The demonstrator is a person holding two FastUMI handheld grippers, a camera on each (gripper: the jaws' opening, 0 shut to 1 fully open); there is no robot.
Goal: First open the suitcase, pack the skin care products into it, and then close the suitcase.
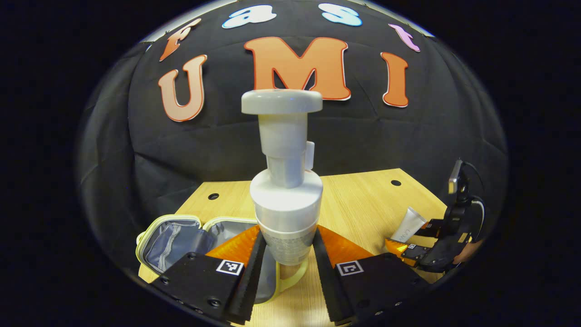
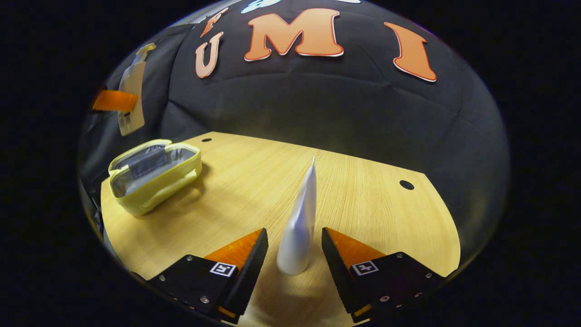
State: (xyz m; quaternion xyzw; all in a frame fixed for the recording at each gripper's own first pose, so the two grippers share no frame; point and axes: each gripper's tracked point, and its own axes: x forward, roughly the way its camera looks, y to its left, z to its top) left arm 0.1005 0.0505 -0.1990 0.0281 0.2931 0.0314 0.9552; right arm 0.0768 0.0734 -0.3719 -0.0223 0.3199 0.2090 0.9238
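Now | left gripper (image 1: pixel 285 259) clenched on foam pump bottle (image 1: pixel 283 181), held above open suitcase (image 1: pixel 174 238) | right gripper (image 2: pixel 294 256) straddles cream tube (image 2: pixel 300 227) on table (image 2: pixel 372 200), jaws apart | risk: top-heavy bottle tilts, slips, misses case; tube skids.

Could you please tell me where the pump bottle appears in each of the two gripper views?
Left gripper view: the pump bottle stands upright at centre, between the left gripper fingers.
Right gripper view: it sits at the upper left edge, held above the table.
Shared landmark: the open yellow suitcase on the wooden table.
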